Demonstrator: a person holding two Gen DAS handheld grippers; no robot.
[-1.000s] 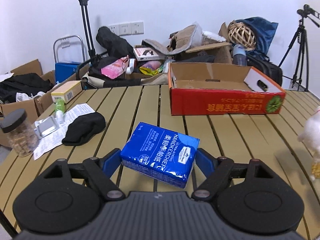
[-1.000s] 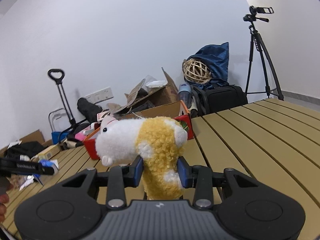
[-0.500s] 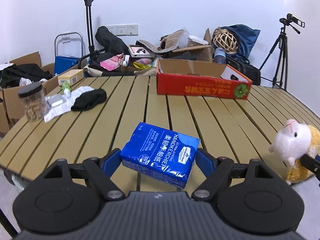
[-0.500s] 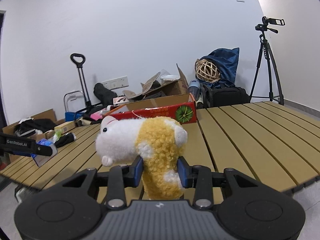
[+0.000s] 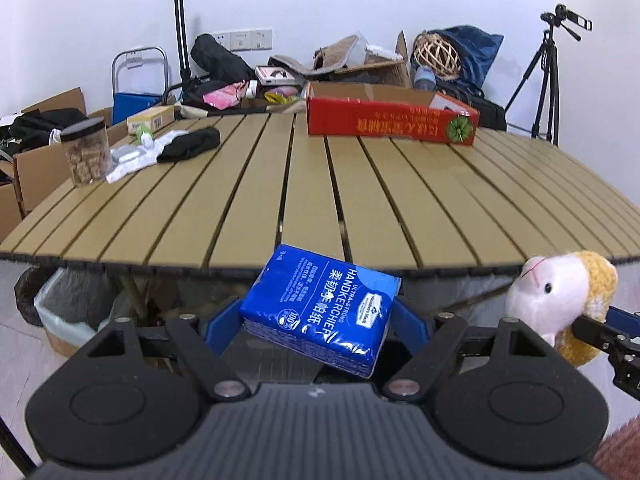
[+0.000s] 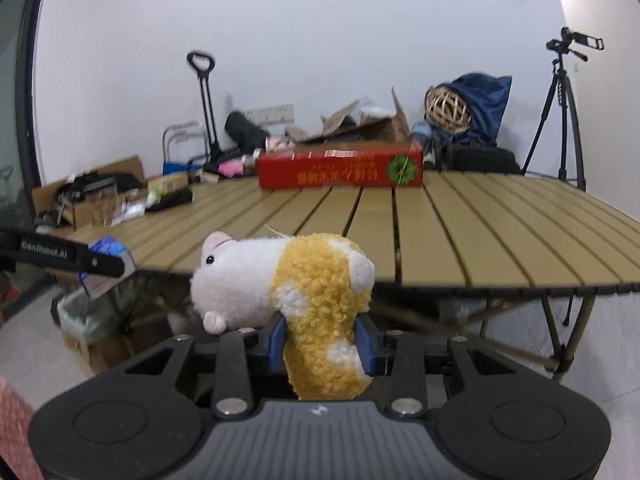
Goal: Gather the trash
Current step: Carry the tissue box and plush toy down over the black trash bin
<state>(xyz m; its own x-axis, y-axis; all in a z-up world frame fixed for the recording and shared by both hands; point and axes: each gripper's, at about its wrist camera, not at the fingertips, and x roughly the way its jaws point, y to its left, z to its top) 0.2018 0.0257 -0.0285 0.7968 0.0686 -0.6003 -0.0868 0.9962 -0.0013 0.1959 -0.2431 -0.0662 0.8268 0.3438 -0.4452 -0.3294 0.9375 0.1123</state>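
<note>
Box point(image 5: 392, 122) at table's point(image 5: 400, 208) far edge, jar point(image 5: 86, 151) left

Blue tissue pack point(image 5: 320, 312); white-and-yellow plush point(image 6: 296, 292).

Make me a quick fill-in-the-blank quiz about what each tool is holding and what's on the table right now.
1. The left tool is shut on a blue pack of ____.
2. The right tool grips a white and ____ plush toy.
3. The box at the far side of the slatted table is ____ in colour.
4. The jar has a ____ lid.

Missing words: tissues; yellow; red; black
</note>
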